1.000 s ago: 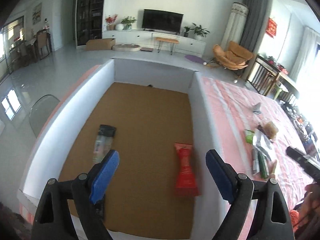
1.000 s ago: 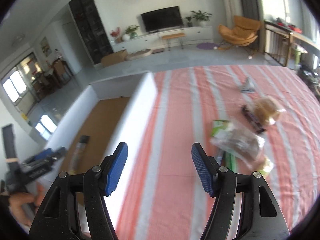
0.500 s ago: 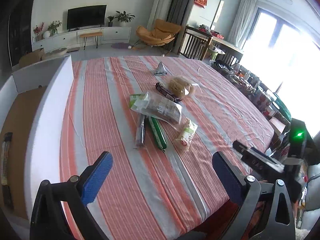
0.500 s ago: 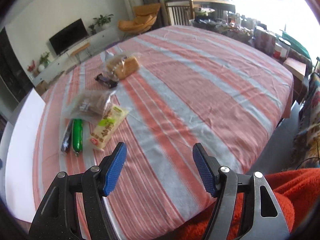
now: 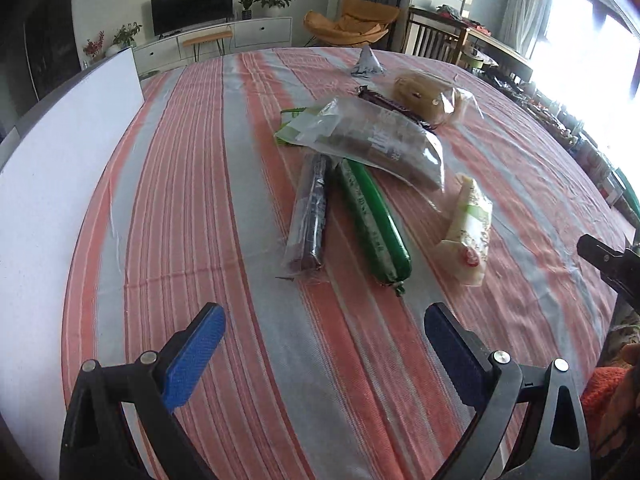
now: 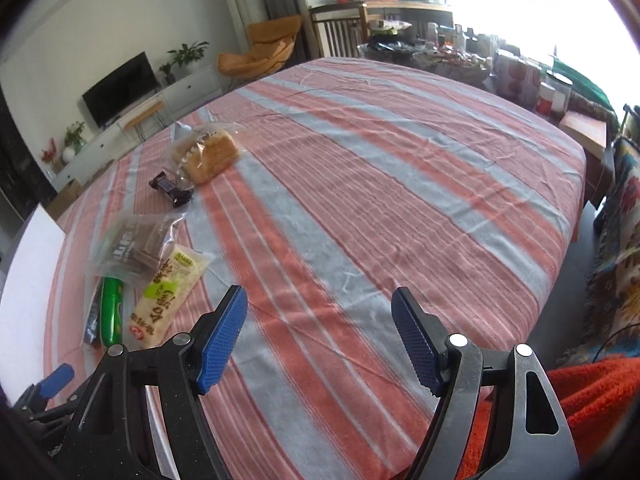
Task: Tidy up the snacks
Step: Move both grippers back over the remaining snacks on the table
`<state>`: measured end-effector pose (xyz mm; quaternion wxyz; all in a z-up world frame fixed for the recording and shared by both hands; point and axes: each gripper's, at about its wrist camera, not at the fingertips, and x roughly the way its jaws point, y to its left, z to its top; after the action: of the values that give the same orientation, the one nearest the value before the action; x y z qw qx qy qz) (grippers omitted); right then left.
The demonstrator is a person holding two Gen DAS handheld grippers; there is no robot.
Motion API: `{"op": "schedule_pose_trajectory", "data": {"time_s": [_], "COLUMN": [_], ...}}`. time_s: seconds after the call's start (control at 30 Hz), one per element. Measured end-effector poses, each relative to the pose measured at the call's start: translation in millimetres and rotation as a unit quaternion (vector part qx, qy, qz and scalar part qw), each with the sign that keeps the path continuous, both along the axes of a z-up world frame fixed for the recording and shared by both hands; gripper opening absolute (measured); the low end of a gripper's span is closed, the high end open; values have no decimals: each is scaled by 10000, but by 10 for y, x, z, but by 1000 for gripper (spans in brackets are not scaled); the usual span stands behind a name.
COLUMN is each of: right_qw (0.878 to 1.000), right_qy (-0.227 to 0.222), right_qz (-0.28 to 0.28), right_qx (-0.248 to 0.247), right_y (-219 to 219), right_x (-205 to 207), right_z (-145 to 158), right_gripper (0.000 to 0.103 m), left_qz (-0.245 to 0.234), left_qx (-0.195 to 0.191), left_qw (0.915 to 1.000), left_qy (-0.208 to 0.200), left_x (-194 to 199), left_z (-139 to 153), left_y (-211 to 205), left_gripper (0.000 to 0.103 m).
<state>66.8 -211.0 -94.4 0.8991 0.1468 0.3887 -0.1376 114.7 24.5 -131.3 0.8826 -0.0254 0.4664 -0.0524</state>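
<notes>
Left gripper [image 5: 324, 344]: my jaws stand wide and released, nothing between them, hovering over bare cloth just short of the snack pile, which I judge suits a reach for the nearest sticks.
Right gripper [image 6: 320, 336]: my jaws are opening, empty, over an unoccupied stretch of cloth well apart from the snacks.
Snacks, location: clustered on the worktop [image 5: 200, 200], none held.
Green sausage stick [image 5: 374, 220]: lies beside the dark wrapped stick [image 5: 310, 216], the two nearly parallel, far ends tucked under the clear bag.
Clear bag of dark bars [image 5: 372, 140]: rests across the sticks and a green-and-white packet [image 5: 290, 126].
Pale noodle packet [image 5: 470, 236]: lies alone, near the green stick.
Bread in clear wrap [image 5: 424, 94]: at the far end, a dark chocolate bar [image 6: 170, 190] just beside it.
Silver pouch [image 5: 366, 64]: farthest away.
White box wall [image 5: 60, 160]: borders the worktop; I judge it the destination.
Surface: striped salmon-and-grey tablecloth, slightly creased.
Room: television [image 5: 192, 6], orange chair [image 5: 352, 20], bright window.
</notes>
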Motion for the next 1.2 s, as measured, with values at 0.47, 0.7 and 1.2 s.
{"op": "schedule_pose_trajectory", "data": {"time_s": [0.47, 0.7, 1.2], "right_qw": [9971, 9954, 9957], "right_qy": [374, 295, 311], "right_qz": [-45, 26, 65], "right_qx": [654, 914, 865], "right_y": [26, -42, 1], "right_x": [78, 52, 72], "right_z": [-197, -188, -193], "right_gripper": [79, 79, 82], "left_qz": [42, 40, 39], "left_qx": [390, 389, 391], "left_qw": [9992, 9992, 9992], "left_qy": [-123, -125, -125], "left_x": [29, 26, 24], "left_z": [-54, -55, -55], "left_y": [-58, -61, -64], "left_gripper": [103, 103, 103]}}
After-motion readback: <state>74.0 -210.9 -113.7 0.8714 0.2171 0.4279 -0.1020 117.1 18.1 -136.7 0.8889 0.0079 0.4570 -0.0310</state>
